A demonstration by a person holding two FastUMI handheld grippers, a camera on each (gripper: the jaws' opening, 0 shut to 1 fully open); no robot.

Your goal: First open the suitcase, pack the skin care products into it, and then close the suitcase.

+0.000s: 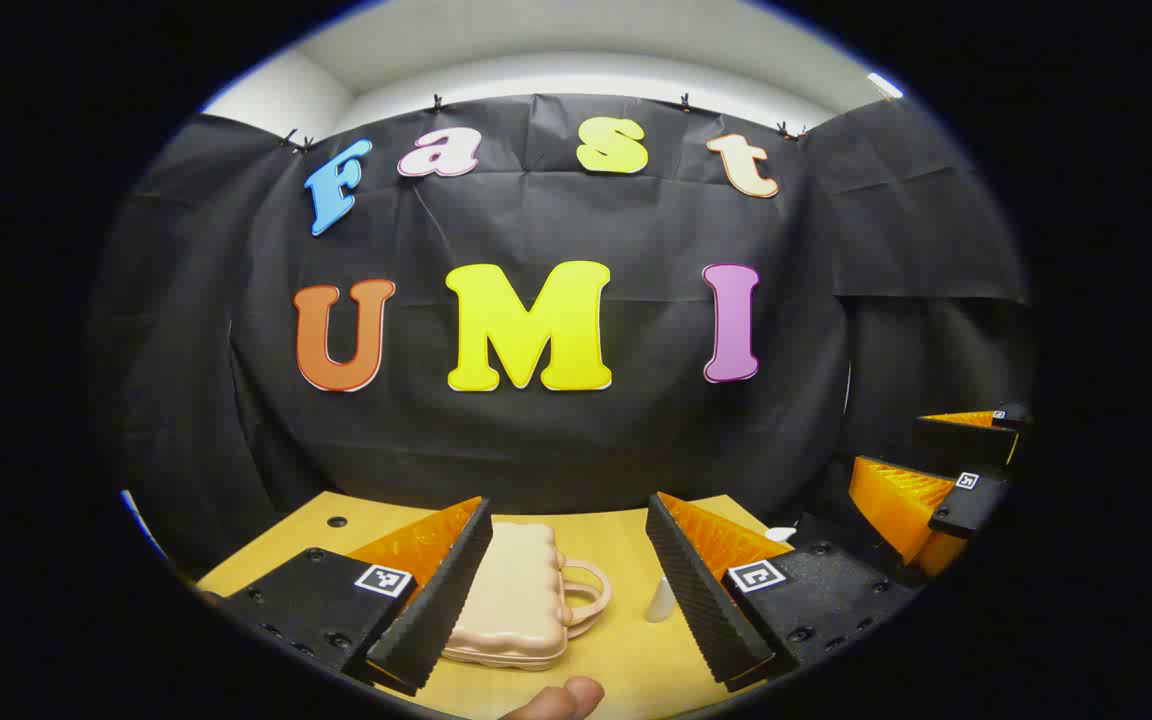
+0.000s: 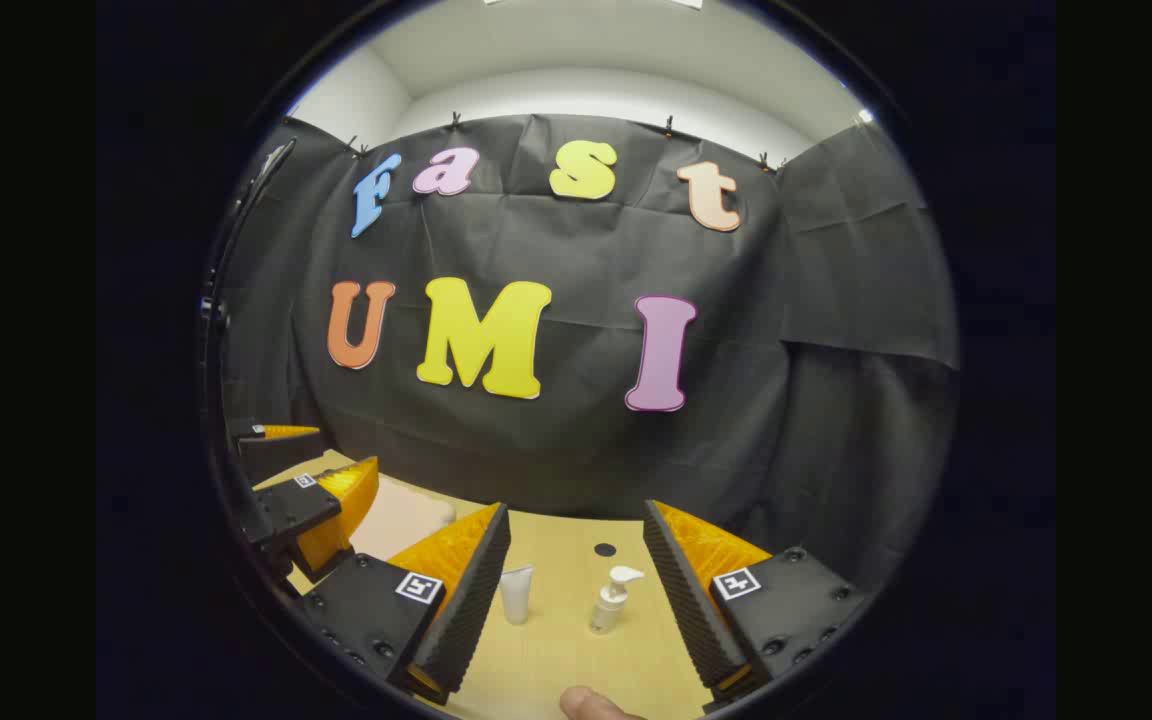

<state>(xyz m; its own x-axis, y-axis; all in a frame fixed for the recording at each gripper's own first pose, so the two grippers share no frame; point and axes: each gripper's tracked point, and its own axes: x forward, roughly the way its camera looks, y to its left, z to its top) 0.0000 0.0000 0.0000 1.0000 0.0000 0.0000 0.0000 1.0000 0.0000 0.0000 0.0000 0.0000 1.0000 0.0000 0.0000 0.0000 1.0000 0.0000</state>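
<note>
Sitting closed and flat on the tan wooden table [image 1: 626, 545], the small pale-pink moulded-plastic suitcase [image 1: 511, 595] is showing a ribbed, scalloped shell and a looped handle pointing to the right in the left gripper view. The left gripper [image 1: 569, 590] is hovering over it with its jaws spread wide and holding nothing; its fingers [image 1: 436, 600] are black wedges with a finely ridged rubbery face and orange ribbed plastic backs. A fingertip [image 1: 561, 700] is poking into the bottom edge of that view. The right gripper [image 2: 576, 590] is also standing wide open and empty above the table, same wedge fingers [image 2: 461, 610]. Between them in the right gripper view two skin care items are standing upright, near each other but apart: a short white squeeze tube [image 2: 516, 593] resting on its cap, and a small white pump bottle [image 2: 611, 600] with a smooth cylindrical body and a beaked nozzle. Both are sitting to the right of the suitcase, off its handle side.
</note>
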